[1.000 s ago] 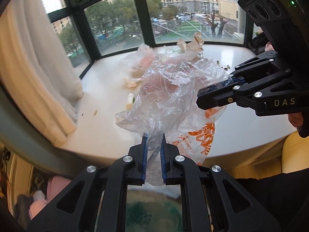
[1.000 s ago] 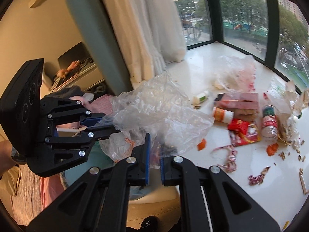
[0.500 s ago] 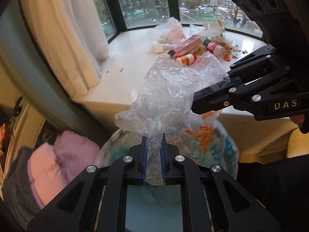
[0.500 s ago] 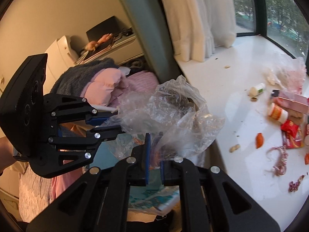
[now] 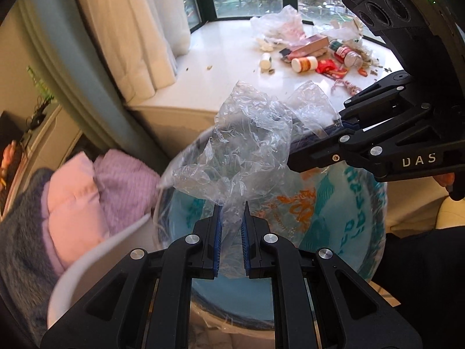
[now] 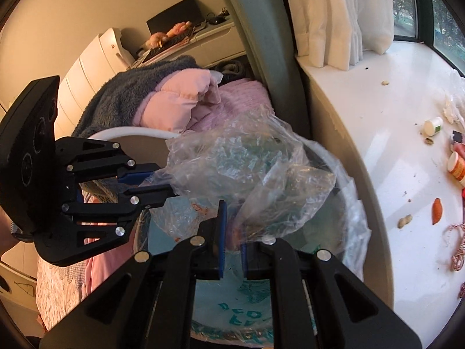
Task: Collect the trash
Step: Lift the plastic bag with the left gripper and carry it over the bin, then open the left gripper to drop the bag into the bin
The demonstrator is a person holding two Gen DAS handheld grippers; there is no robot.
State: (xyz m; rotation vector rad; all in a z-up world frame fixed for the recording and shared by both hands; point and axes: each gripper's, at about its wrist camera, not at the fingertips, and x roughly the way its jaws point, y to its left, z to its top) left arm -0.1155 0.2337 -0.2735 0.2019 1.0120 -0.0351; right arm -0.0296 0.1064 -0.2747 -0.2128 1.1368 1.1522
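Crumpled clear plastic bag (image 5: 250, 145) now over lined bin (image 5: 375, 218) — off windowsill

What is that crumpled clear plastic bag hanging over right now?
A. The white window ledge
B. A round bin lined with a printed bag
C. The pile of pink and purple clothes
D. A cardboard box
B: the clear plastic bag, pinched by the left gripper and the right gripper, hangs above the lined bin; the window ledge lies beyond it.
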